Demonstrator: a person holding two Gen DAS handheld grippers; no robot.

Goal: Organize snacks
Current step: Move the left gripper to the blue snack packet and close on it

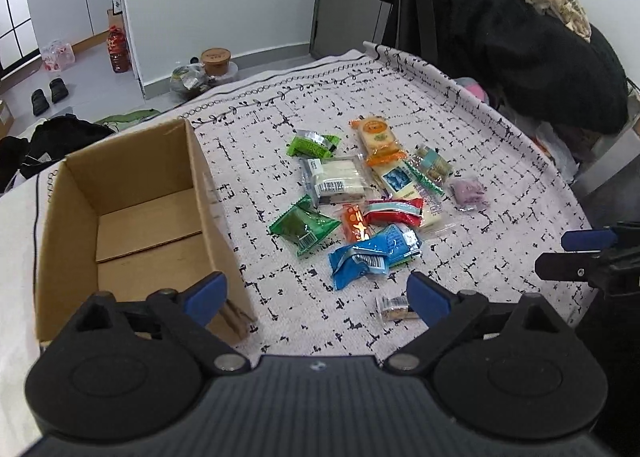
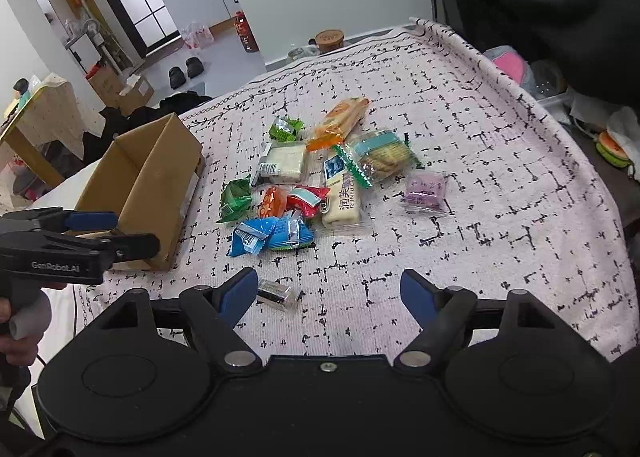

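Note:
Several wrapped snacks lie in a heap on the patterned tablecloth: a blue packet, a green packet, an orange-ended bar, a purple packet. An empty cardboard box stands to their left, seen in the right wrist view too. A small clear-wrapped snack lies nearest, next to my left gripper's right finger. My left gripper is open and empty above the cloth by the box corner. My right gripper is open and empty, with the small snack by its left finger.
The table edge curves off at the right, with dark clothes hanging behind it. Beyond the far edge are the floor, a lidded tub, a red bottle and slippers. Each gripper shows in the other's view.

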